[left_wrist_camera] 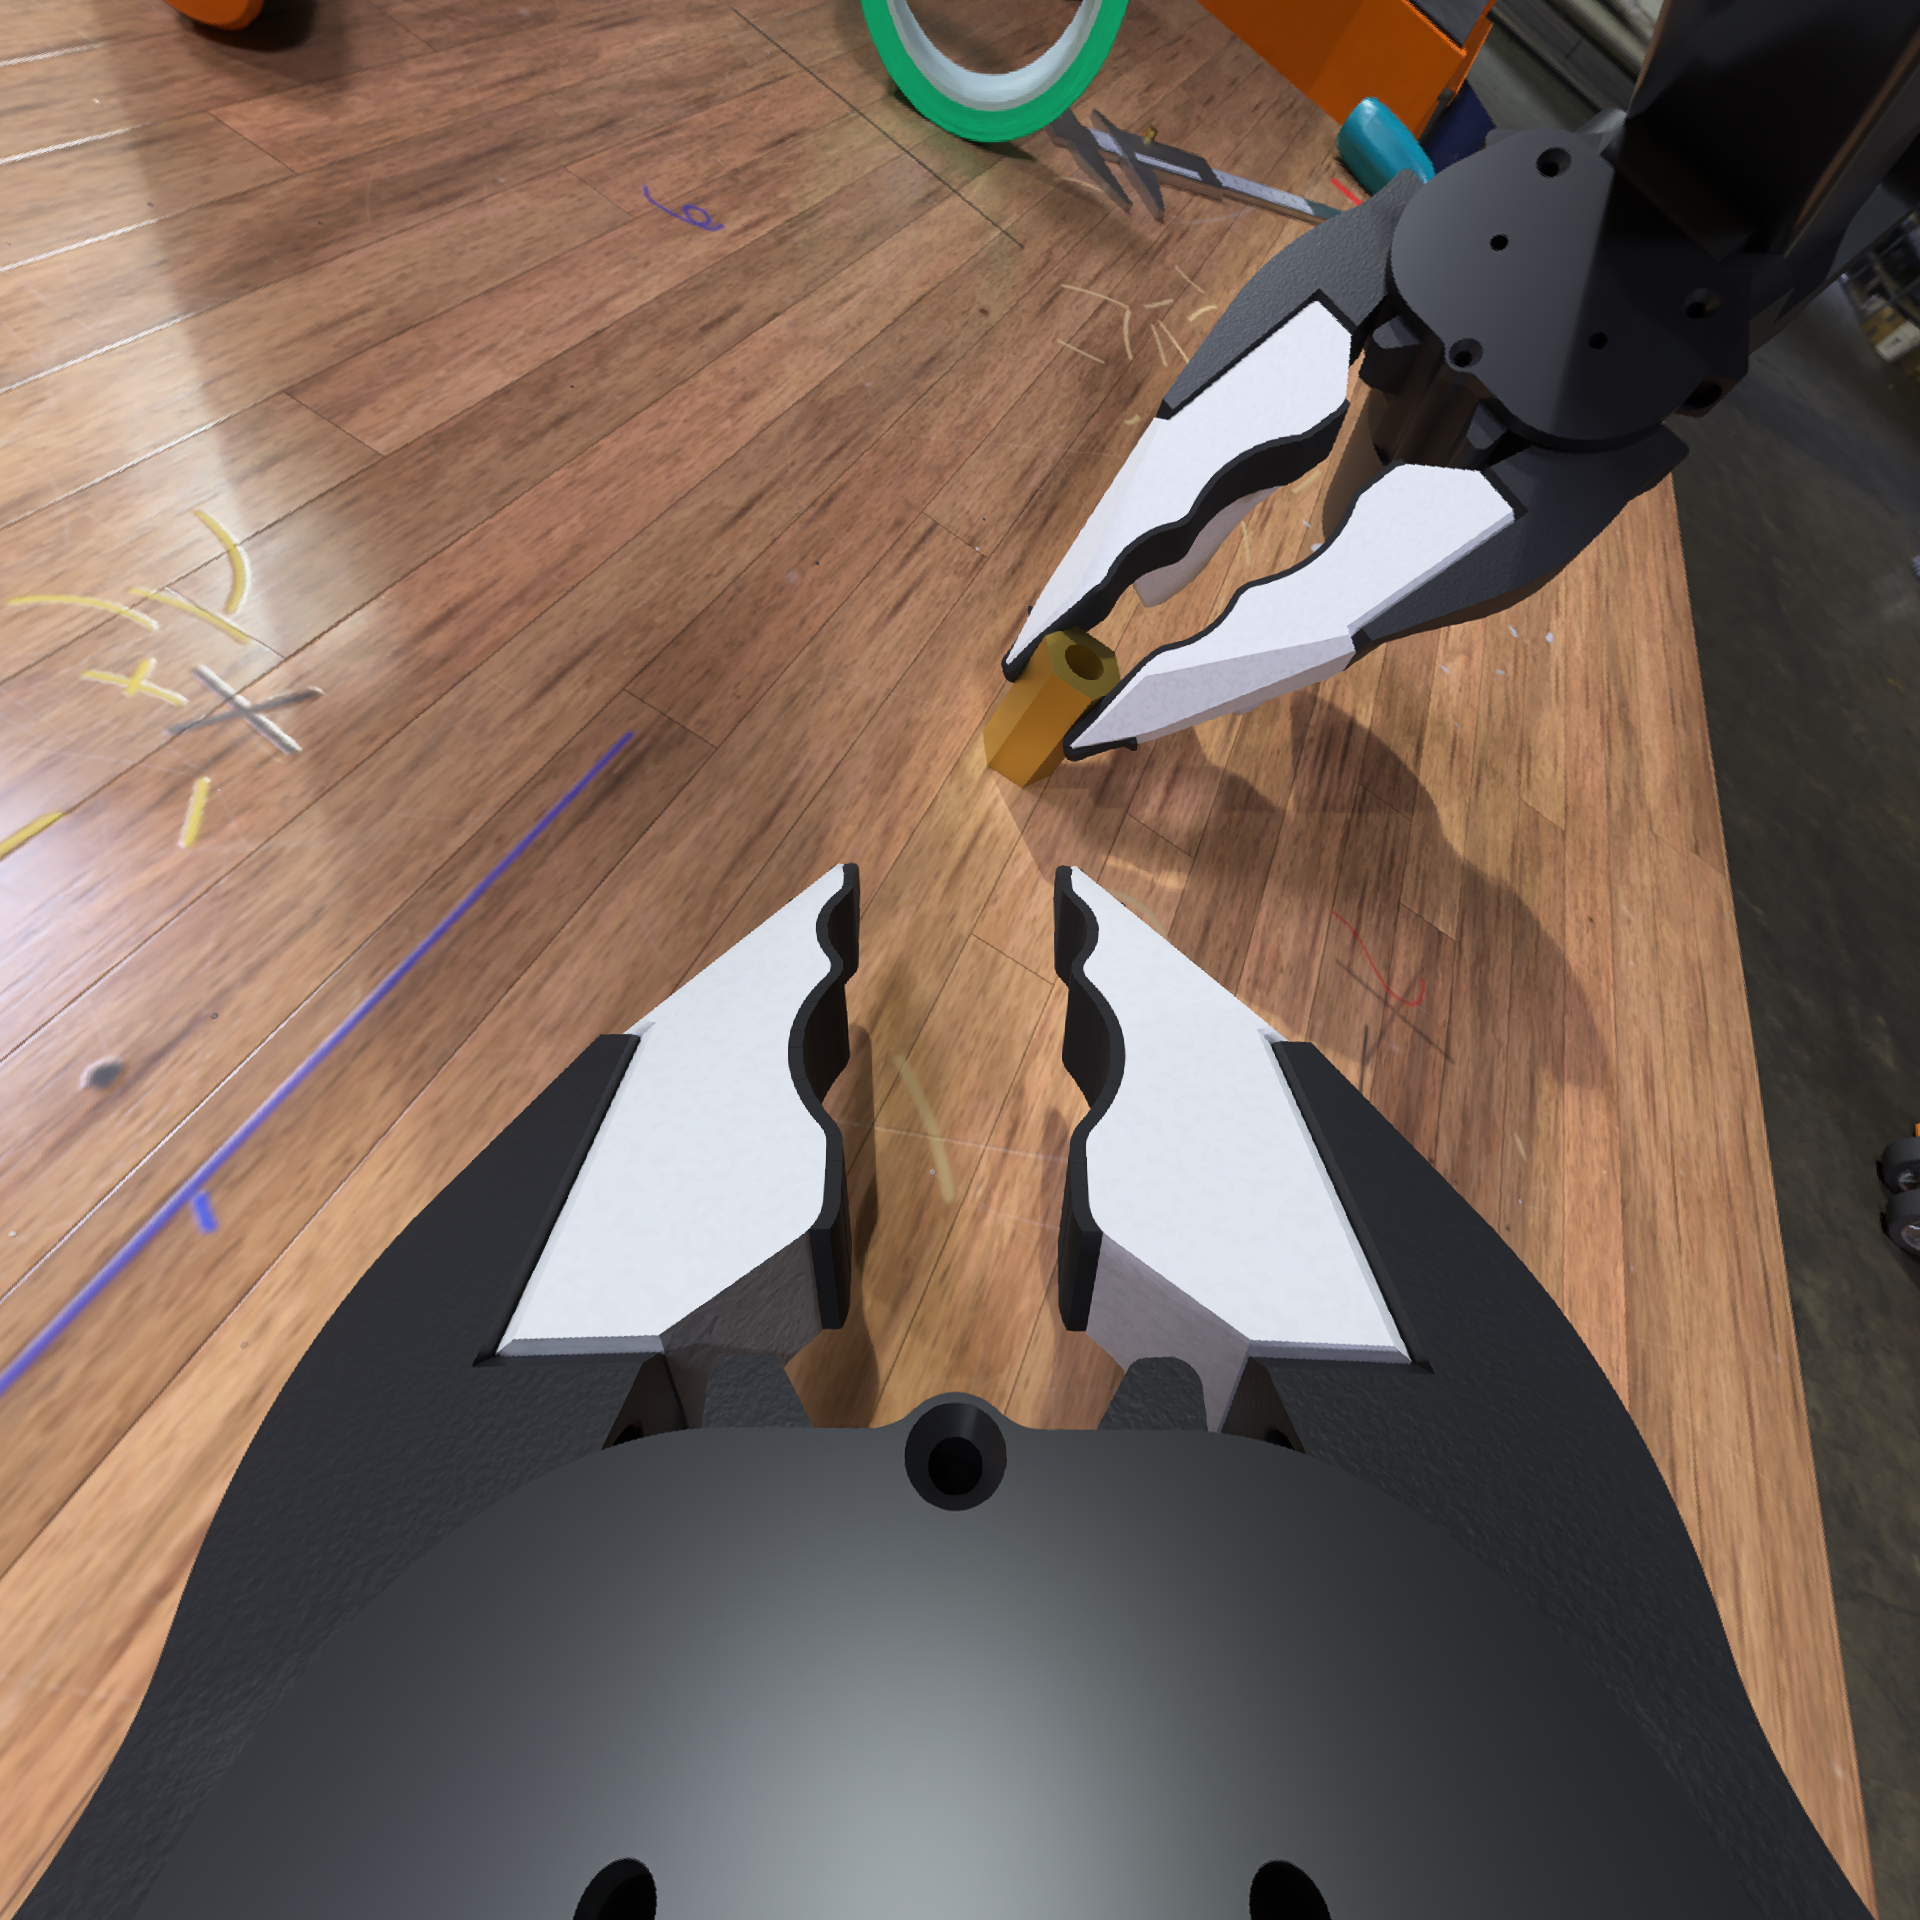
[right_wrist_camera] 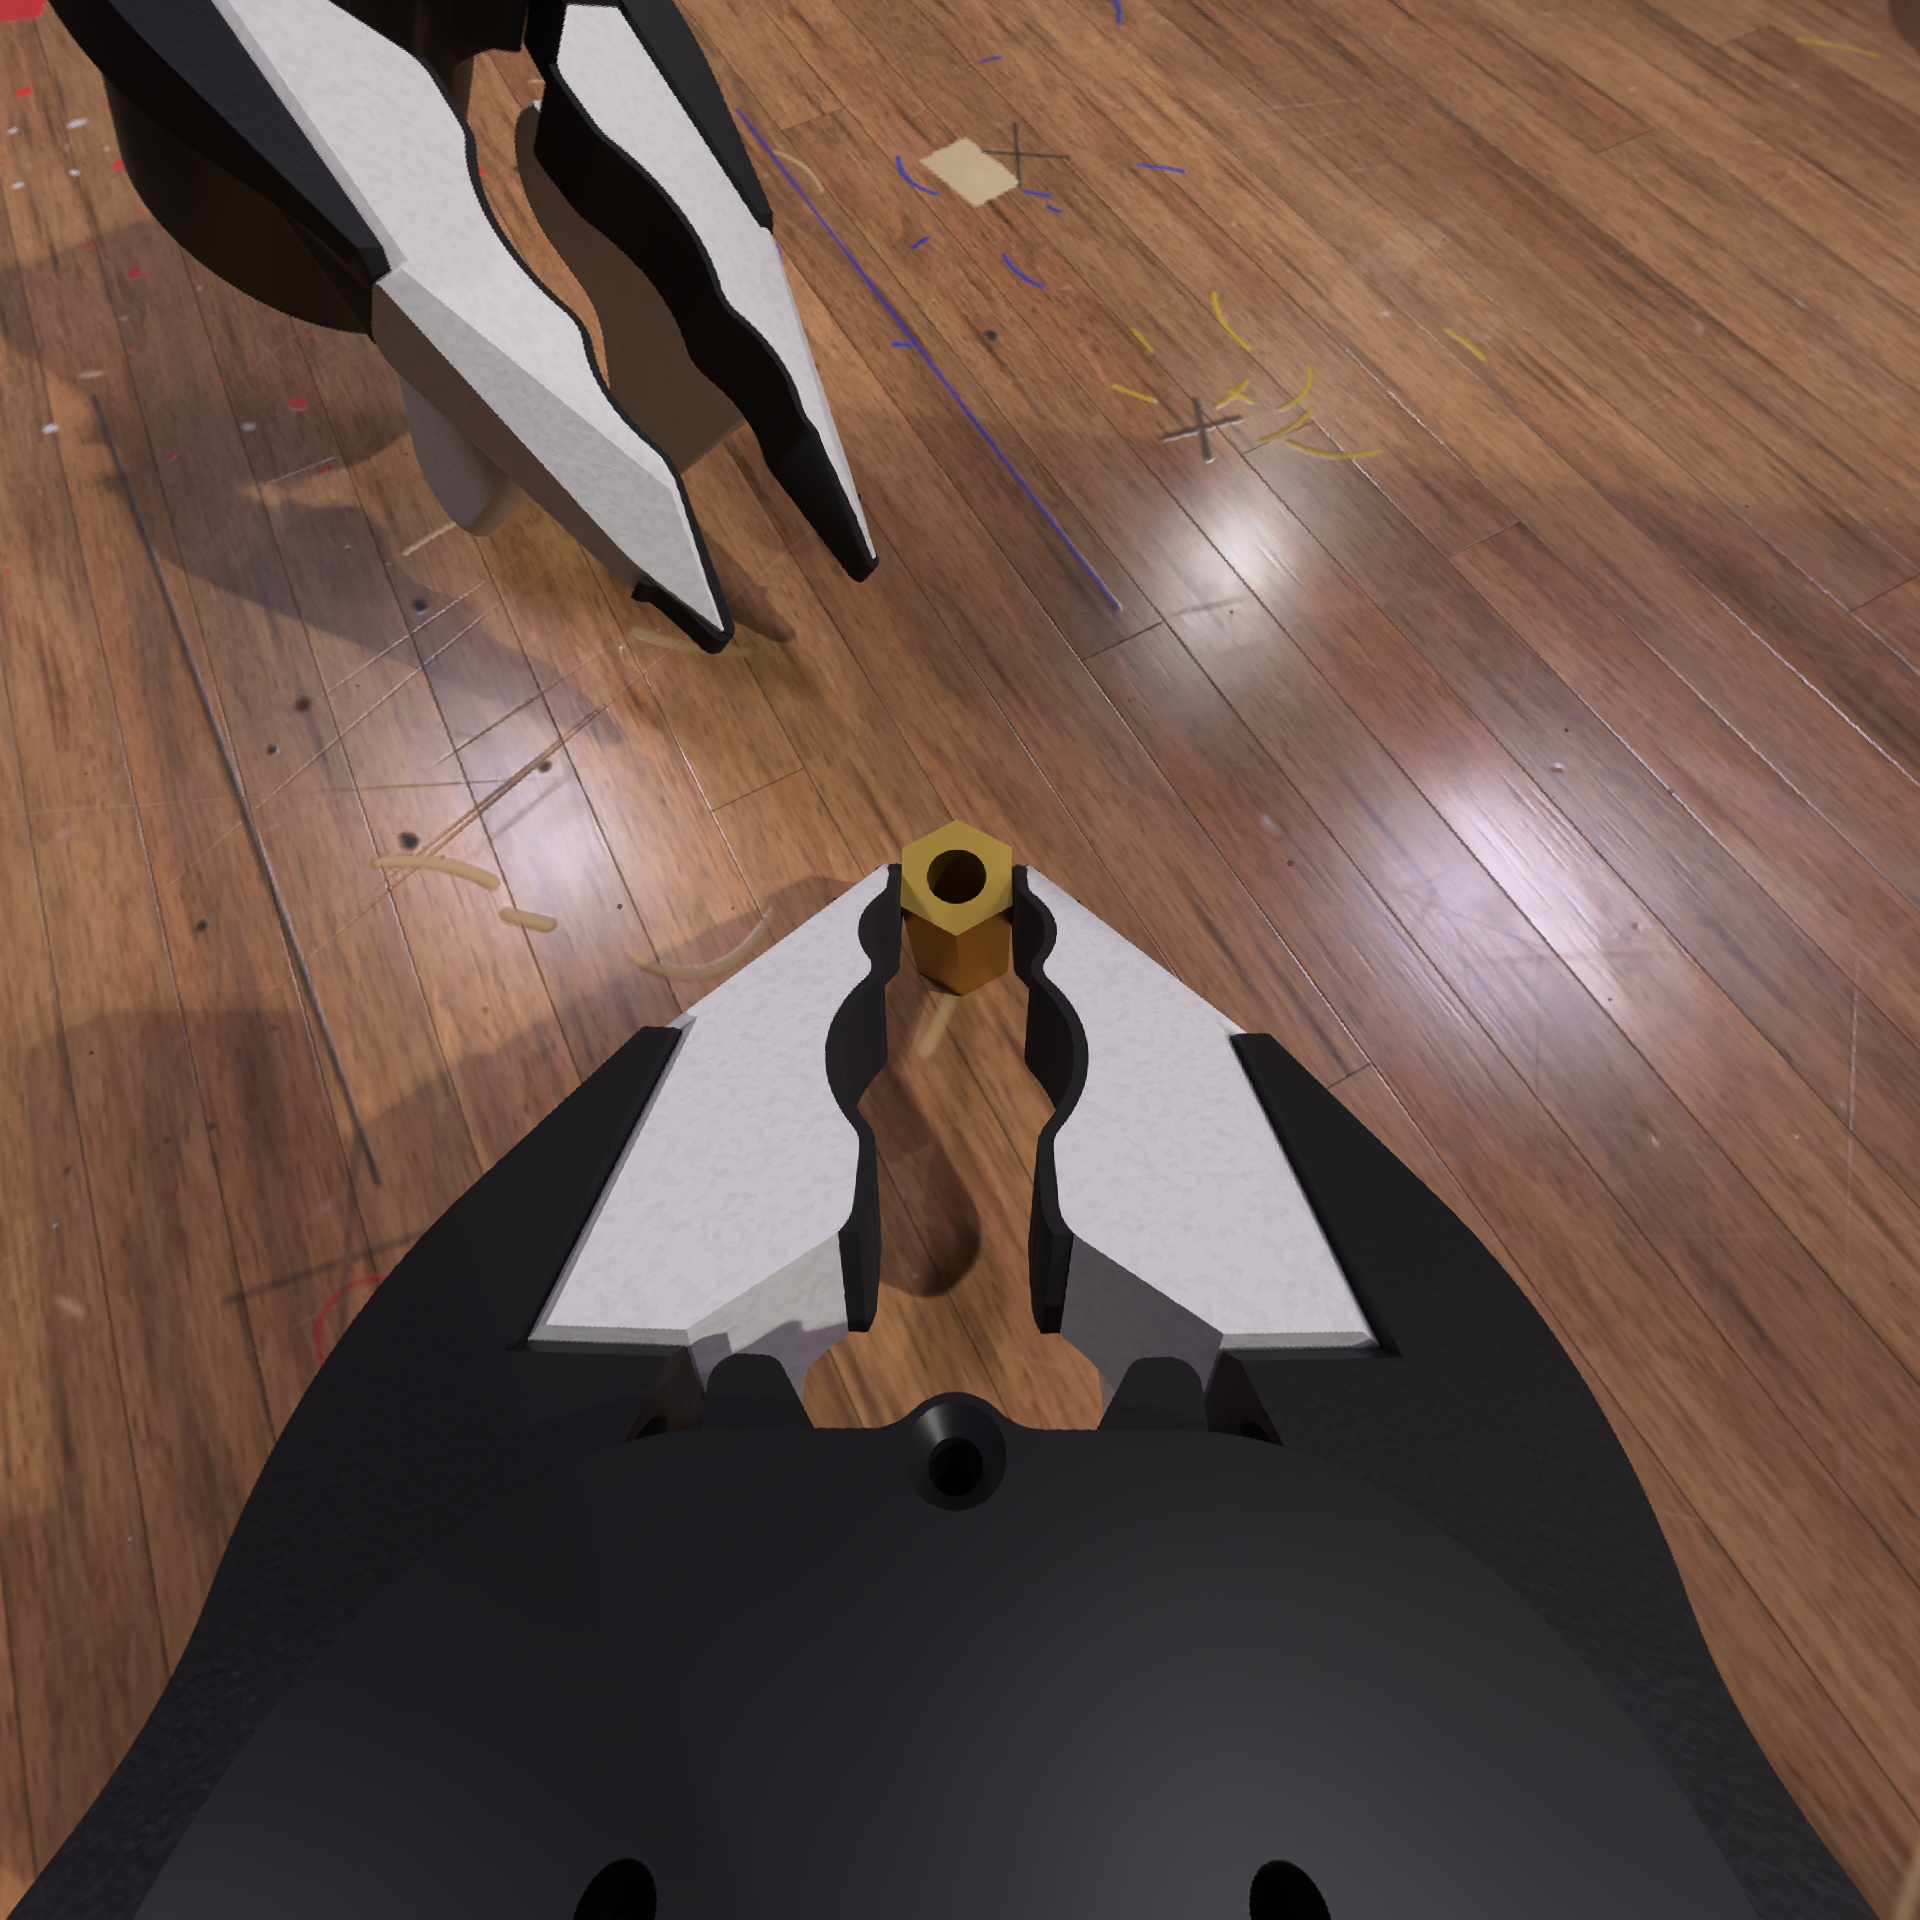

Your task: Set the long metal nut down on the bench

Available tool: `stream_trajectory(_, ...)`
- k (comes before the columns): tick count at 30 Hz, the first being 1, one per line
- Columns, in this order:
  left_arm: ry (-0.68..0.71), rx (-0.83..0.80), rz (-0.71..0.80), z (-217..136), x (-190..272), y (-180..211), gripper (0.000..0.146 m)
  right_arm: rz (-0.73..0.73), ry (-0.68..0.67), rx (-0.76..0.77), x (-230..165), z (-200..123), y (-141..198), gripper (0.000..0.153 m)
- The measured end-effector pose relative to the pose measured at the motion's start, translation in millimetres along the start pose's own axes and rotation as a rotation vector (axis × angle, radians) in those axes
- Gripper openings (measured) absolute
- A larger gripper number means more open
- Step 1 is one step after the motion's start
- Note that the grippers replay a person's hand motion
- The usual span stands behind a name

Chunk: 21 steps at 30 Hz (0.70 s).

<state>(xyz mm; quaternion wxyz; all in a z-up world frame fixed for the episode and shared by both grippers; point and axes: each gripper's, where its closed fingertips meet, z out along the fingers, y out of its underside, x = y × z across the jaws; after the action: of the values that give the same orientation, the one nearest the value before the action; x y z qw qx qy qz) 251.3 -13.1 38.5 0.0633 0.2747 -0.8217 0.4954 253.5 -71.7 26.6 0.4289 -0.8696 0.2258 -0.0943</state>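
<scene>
Long brass-coloured hexagonal metal nut (right_wrist_camera: 955, 904) stands upright, bore facing up, pinched at its upper end between the tips of the right gripper (right_wrist_camera: 954, 894); jaws narrow, clamped on its flats. From the left wrist view the nut (left_wrist_camera: 1049, 707) has its lower end at or just above the scuffed wooden plank bench (left_wrist_camera: 520, 436); contact can't be confirmed. Left gripper (left_wrist_camera: 956, 883) hangs near, jaws wide, holding nothing, tips apart from the nut. Green tape roll (left_wrist_camera: 992, 62) and steel caliper (left_wrist_camera: 1164, 166) lie well away at the far edge. Judgement: placement step, nearly done. Next move needs a slight lowering if there's a gap, then a straight, gentle opening so the tall nut doesn't tip.
</scene>
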Motion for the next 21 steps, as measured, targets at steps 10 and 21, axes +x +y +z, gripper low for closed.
stream_trajectory(10, 0.026, 0.002, -0.005, 2.0, 3.2, -0.2, 0.036, -0.002, -0.013, 0.009, -2.5, 0.0, -0.9, 0.020)
stream_trajectory(21, 0.024, -0.007, -0.013, 3.0, 2.4, 1.0, 0.039, 0.011, -0.020, 0.013, -2.0, 0.0, -1.6, 0.020)
